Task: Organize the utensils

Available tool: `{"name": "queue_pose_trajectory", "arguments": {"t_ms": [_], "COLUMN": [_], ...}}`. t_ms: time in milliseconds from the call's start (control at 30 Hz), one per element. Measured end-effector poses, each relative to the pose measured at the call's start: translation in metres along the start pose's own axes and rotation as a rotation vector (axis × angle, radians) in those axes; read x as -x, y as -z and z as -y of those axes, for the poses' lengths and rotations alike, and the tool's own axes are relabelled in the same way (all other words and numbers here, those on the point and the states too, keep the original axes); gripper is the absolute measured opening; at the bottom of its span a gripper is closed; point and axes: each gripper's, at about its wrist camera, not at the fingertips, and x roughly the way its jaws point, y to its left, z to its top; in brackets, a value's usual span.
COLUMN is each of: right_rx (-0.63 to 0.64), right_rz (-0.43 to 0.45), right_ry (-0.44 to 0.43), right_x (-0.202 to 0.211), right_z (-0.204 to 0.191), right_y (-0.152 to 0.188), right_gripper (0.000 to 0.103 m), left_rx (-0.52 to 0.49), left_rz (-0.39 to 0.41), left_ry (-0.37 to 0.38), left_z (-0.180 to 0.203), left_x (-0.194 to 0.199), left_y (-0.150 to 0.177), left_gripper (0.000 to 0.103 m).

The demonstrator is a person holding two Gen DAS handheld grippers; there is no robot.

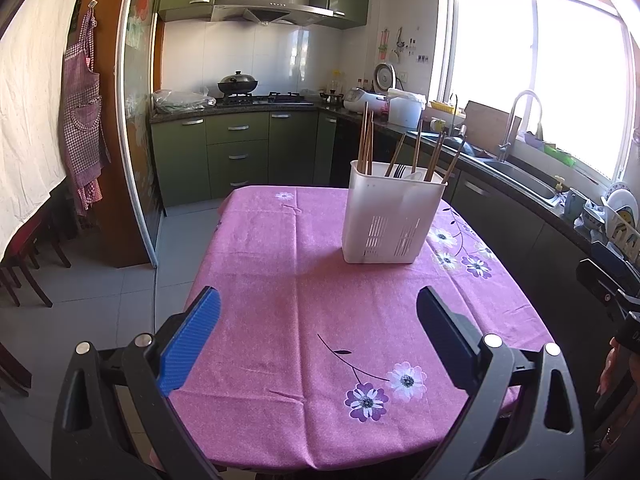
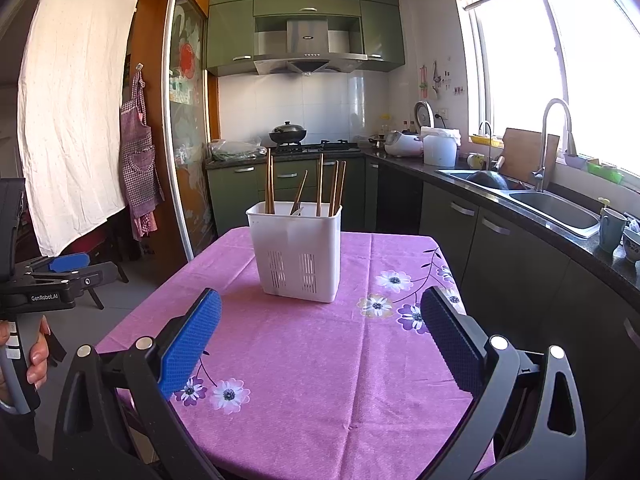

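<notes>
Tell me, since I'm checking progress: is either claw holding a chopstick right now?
No: the left claw and right claw are both open and empty, and the chopsticks stand in the white holder.

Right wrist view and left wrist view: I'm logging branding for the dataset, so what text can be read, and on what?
"GenRobot.AI": white print on the side of the left gripper, seen in the right wrist view.
Range hood logo: too small to read.
Black device at the left view's right edge: lettering cut off, unreadable.

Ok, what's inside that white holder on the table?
The white holder holds several wooden chopsticks standing upright, plus a dark utensil, possibly a fork. Their lower ends and the bottom are hidden by its walls.
</notes>
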Motion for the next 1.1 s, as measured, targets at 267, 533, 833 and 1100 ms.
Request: {"name": "queue_pose_trajectory", "arguments": {"t_ms": [267, 533, 833, 1100], "right_rx": [-0.001, -0.004, -0.004, -0.002], "right_rz": [0.002, -0.001, -0.004, -0.008], "right_ry": [-0.007, -0.012, -0.016, -0.019], "right_x": [-0.0020, -0.0033, -0.0068, -0.0080], "right_z": [0.0006, 0.0016, 0.0016, 0.0006], "right_y": [-0.0002, -0.0003, -0.0005, 0.0010], "right_gripper": [0.098, 0.098, 0.098, 0.098], "left_rx": [-0.002, 0.001, -0.002, -0.008], "left_rz": [0.005, 0.005, 0.003, 0.004], "left_ry": [-0.005, -0.005, -0.005, -0.006], "left_z": [-0.0009, -0.0015, -0.0009, 0.0003], "left_x": [0.0001, 0.0004, -0.0003, -0.0004], "left_y": [-0.0003, -0.0006, -0.0007, -0.0008], "left_gripper": [0.094, 0.094, 0.094, 0.096]}}
